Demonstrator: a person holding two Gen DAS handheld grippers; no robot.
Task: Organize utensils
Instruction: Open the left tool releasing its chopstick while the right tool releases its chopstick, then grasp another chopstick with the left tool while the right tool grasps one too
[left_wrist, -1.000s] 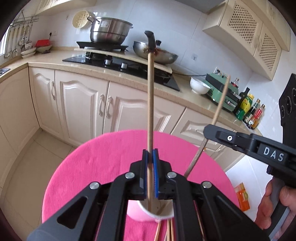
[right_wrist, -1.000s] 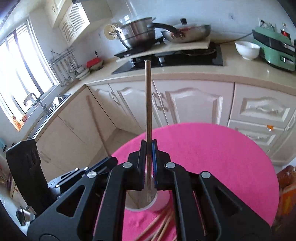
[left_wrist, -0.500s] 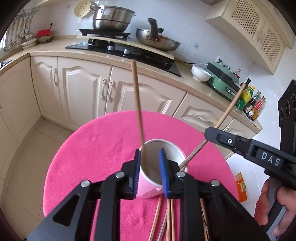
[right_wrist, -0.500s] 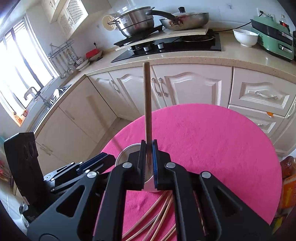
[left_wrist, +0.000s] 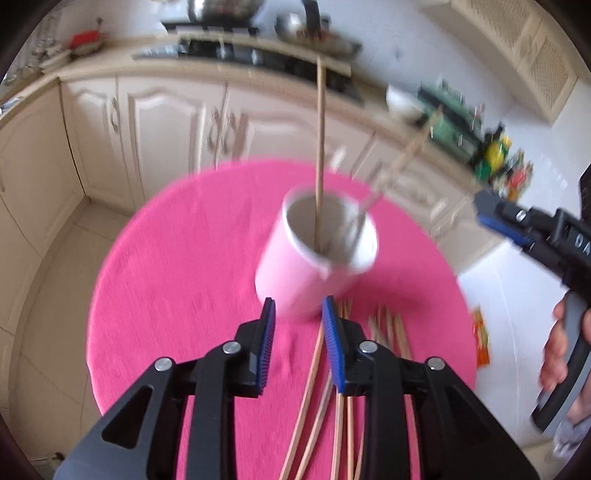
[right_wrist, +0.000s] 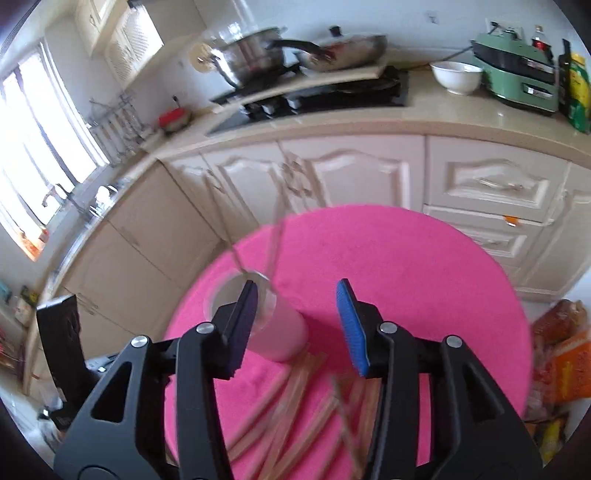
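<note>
The left tongs are standing wide and empty near the white cup holding two chopsticks. Loose chopsticks are lying on the pink counter. The right tongs are gaping wide, empty.

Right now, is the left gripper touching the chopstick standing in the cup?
Apart. The left wrist view shows the left gripper open and empty, while the chopstick stands in the cup beyond it.

Only the white letters "DA" can be read, on the right gripper, cut by the frame edge.
</note>
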